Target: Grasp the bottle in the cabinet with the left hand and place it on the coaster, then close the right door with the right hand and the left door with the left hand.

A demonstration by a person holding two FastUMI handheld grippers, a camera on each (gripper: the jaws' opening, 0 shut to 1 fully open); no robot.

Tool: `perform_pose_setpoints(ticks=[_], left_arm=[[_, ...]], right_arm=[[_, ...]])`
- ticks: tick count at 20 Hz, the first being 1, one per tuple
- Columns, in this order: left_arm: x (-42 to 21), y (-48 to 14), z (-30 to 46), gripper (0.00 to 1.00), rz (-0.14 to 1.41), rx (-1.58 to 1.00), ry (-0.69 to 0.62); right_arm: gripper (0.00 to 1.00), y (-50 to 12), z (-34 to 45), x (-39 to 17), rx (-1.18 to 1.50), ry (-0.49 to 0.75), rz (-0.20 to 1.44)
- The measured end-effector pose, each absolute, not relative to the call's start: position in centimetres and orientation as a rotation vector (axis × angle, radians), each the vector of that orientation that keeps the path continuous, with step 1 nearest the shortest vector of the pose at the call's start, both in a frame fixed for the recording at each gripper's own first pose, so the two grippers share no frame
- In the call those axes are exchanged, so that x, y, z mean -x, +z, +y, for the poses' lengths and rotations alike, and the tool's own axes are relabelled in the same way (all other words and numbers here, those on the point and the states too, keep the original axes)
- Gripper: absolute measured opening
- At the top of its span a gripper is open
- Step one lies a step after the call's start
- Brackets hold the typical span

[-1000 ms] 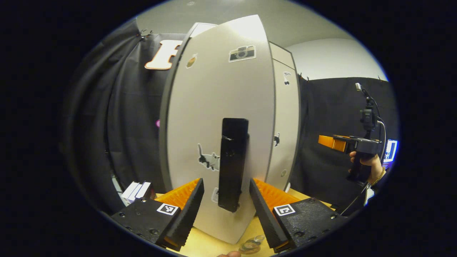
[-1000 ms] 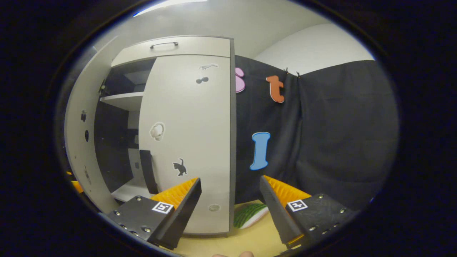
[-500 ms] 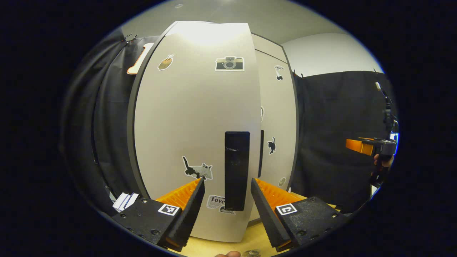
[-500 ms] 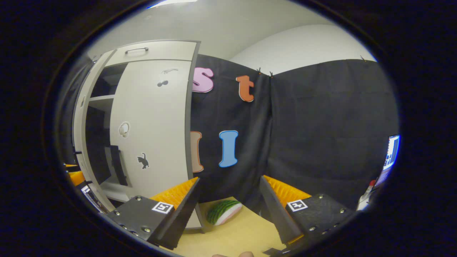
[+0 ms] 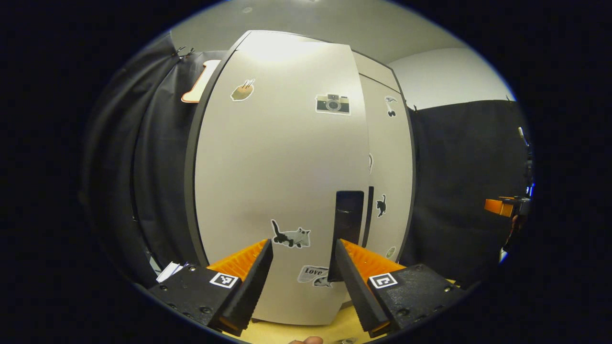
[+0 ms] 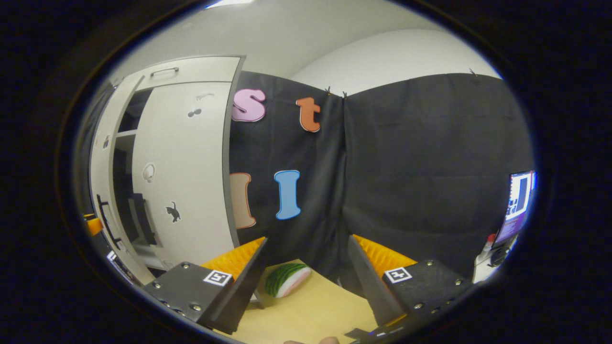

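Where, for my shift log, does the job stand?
Done: the right door looks shut against the cabinet. In hand: the left door is nearly closed, with a dark gap beside it in the right gripper view; the open left hand-held gripper faces it. Left: closing that gap.

Pale grey left door (image 5: 277, 191) with black handle (image 5: 348, 224); green-striped, pink-edged watermelon slice (image 6: 287, 279).
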State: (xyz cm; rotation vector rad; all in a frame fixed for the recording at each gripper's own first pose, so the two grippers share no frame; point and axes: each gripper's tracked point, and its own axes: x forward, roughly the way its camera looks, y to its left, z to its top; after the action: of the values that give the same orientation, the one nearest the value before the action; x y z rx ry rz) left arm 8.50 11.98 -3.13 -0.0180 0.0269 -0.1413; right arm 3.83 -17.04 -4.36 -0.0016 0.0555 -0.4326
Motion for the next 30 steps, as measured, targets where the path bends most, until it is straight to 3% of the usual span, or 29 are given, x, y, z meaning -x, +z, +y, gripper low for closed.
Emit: perform_pose_setpoints(ticks=[15, 30], left_arm=[[-12.9, -3.2, 11.6, 0.84, 0.028, -0.029, -0.143], [-15.7, -3.8, 12.2, 0.87, 0.045, -0.039, -0.130]], right_arm=[[1.00, -5.1, -18.9, -1.8, 0.014, -0.484, 0.064], [1.00, -5.5, -19.3, -3.9, 0.022, -0.477, 0.067]])
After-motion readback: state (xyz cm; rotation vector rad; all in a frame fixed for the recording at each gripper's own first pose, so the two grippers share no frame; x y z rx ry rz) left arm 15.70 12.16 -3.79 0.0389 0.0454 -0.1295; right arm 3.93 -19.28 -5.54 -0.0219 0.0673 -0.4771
